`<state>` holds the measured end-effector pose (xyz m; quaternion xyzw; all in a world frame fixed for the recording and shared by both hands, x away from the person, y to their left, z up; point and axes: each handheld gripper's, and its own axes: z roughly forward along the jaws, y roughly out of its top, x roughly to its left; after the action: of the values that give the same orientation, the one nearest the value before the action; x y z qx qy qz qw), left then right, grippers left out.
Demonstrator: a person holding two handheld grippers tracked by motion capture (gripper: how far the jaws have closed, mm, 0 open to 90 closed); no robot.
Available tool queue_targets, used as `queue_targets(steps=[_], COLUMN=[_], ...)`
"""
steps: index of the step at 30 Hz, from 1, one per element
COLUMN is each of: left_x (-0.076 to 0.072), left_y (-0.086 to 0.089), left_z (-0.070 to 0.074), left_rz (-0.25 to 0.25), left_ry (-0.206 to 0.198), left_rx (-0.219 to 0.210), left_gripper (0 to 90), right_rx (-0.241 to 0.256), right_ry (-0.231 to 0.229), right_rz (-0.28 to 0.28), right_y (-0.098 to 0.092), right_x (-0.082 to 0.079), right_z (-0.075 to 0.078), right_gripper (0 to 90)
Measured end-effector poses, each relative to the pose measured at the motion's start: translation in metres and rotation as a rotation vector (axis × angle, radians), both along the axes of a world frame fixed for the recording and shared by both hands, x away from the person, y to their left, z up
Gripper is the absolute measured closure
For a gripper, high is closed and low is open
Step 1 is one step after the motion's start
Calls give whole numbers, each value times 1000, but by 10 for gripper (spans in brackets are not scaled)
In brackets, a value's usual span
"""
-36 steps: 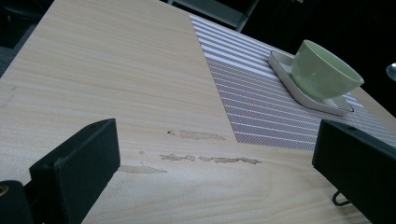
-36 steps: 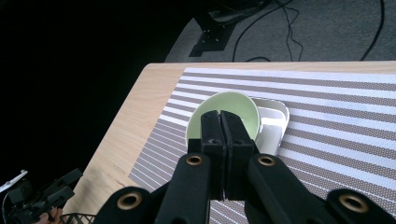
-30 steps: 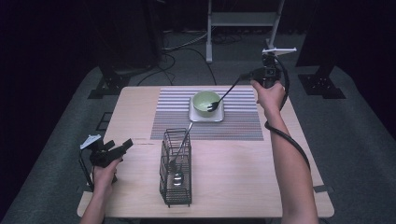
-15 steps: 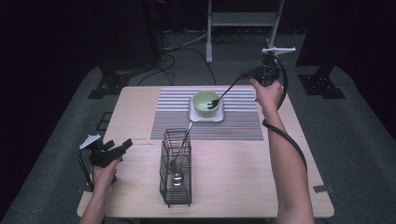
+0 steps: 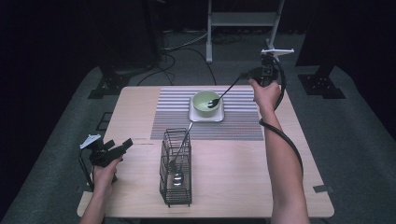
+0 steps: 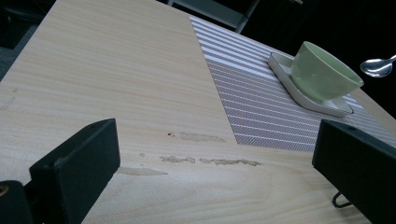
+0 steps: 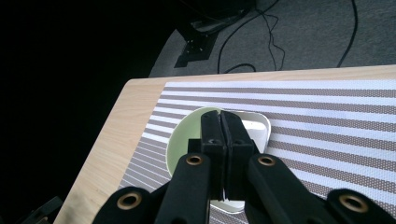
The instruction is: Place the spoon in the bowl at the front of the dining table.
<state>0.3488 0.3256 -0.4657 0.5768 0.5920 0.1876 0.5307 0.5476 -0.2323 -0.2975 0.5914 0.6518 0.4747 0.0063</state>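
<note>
Spoon (image 5: 223, 95) pinched in the right claw (image 5: 246, 74) slants down from it, its head over the green bowl (image 5: 205, 102) just below.

Shiny metal spoon (image 6: 376, 66), glossy bowl (image 6: 323, 73), wooden table (image 6: 116, 74)

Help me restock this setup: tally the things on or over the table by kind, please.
Spoons: 2, one held by the right gripper over the bowl, one in the wire basket
Bowls: 1
Plates: 1
Placemats: 1
Wire baskets: 1
Total: 6
</note>
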Motion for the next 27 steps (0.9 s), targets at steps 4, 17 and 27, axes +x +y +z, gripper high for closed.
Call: queue_targets(steps=[4,17,27], left_x=[0,-1,0], left_y=[0,1,0], left_z=[0,1,0], left_rz=[-1,6,5], left_ry=[-2,-2,3], left_rx=[1,0,-5], left_gripper=[0,0,0], right_rx=[3,-3,-11], right_ry=[5,11,21], right_rz=[-18,-33,-36], right_y=[-1,9,16], right_x=[2,7,10], right_z=[-5,-18,-26], right_gripper=[890,889,889])
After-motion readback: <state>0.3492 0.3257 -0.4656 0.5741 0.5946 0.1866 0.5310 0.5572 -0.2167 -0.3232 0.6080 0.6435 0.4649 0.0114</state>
